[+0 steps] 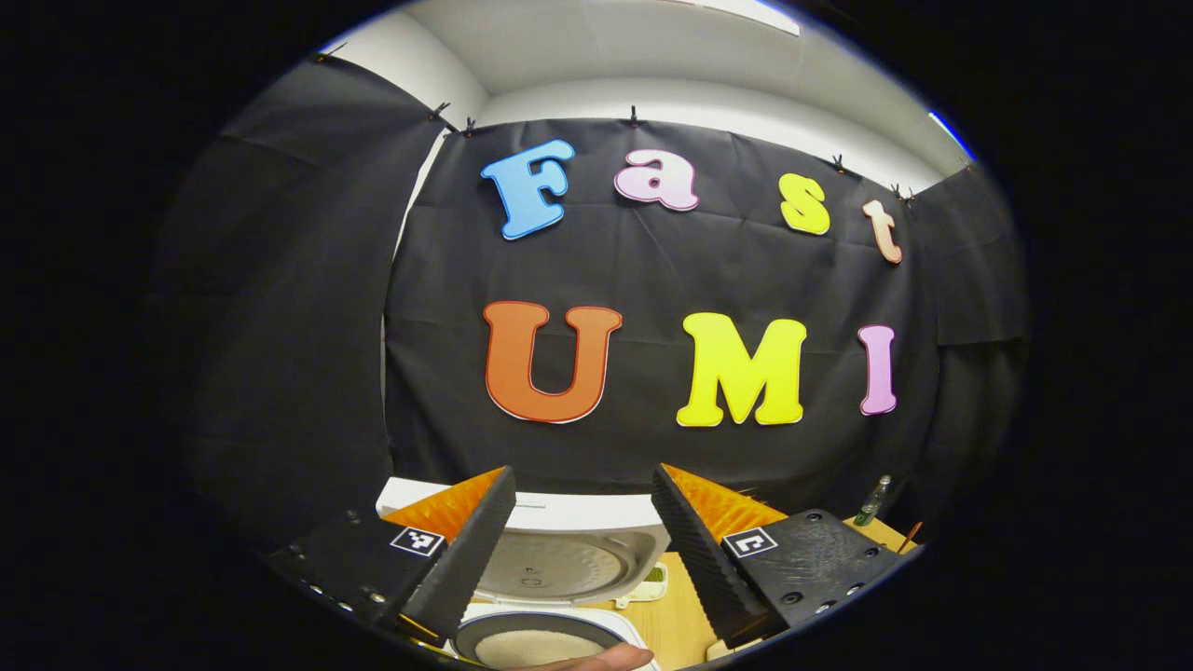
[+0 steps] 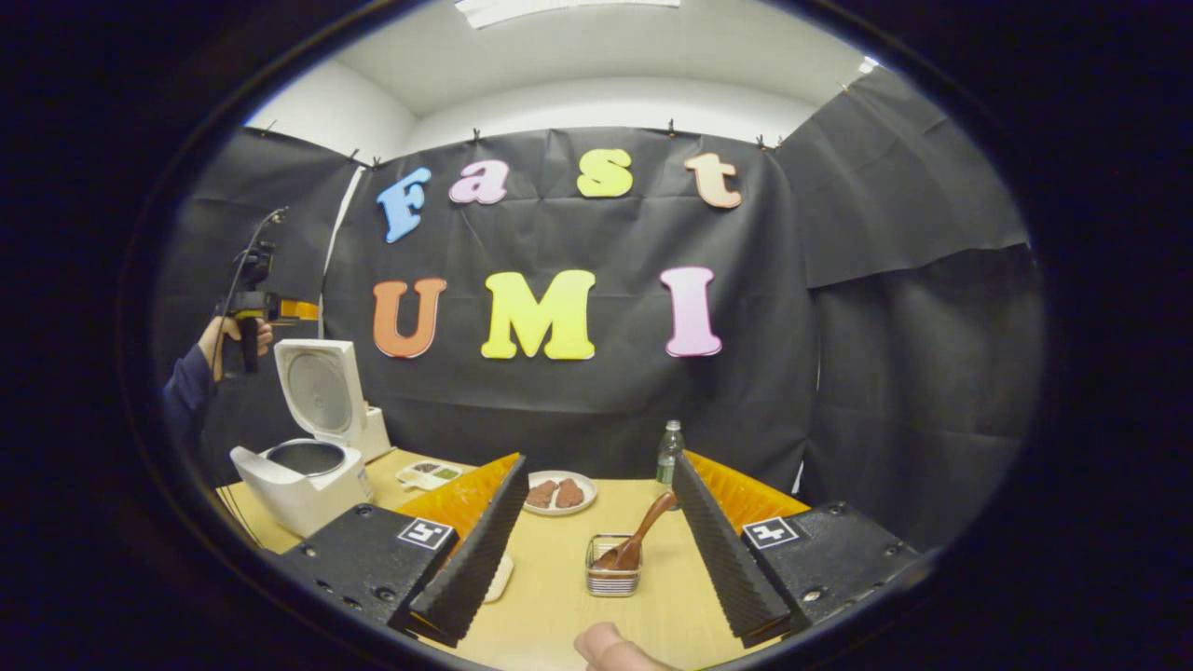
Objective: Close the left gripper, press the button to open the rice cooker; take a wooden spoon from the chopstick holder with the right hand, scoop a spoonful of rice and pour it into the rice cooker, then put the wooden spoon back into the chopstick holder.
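The white rice cooker stands at the table's left with its lid raised. In the left gripper view I look down on the lid's inner side and the inner pot. My left gripper hangs open above the cooker, touching nothing; a hand holds the left gripper up over the lid. The wooden spoon leans in the wire chopstick holder at the table's middle. My right gripper is open and empty, with holder and spoon ahead between its fingers.
A plate of brown food and a bottle stand at the table's back. A small dish lies right of the cooker. A white object is partly hidden by my left finger. A fingertip shows at the bottom.
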A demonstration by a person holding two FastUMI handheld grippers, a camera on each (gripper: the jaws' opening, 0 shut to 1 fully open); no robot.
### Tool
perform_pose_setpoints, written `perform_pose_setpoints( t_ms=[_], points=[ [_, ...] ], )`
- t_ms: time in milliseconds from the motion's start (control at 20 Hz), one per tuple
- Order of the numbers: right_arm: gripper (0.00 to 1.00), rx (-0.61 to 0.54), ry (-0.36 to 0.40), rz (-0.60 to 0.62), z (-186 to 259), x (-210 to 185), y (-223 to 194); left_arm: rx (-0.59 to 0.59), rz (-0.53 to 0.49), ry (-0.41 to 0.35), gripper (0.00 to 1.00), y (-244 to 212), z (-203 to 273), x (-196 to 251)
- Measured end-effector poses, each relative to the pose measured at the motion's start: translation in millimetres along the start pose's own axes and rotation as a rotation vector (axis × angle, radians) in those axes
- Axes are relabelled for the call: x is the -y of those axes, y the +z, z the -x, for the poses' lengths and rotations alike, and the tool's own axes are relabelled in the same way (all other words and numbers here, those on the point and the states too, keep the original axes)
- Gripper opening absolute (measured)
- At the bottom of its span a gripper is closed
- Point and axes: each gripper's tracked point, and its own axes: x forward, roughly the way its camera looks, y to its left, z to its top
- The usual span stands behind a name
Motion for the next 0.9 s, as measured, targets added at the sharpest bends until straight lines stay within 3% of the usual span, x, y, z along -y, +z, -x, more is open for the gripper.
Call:
perform_pose_setpoints(
  t_ms=[300,550,700,900],
  points=[
    [0.98,-0.008,-0.030,0.011,10.4,3.6,-12.9,-0.021,0.004,0.049,0.94,-12.0,-43.3,-20.2],
    [0.98,-0.036,-0.047,0.042,14.9,5.8,-22.8,-0.126,-0.028,0.059,0.93,-47.6,-63.8,-20.2],
    [0.98,-0.048,-0.071,0.040,13.9,14.9,-26.5,-0.124,-0.110,0.101,0.94,-48.4,-65.3,-26.1],
    [0.98,-0.062,-0.073,0.032,12.4,15.8,-31.5,-0.176,-0.097,0.100,0.98,-52.3,-51.6,-24.7]
  ],
)
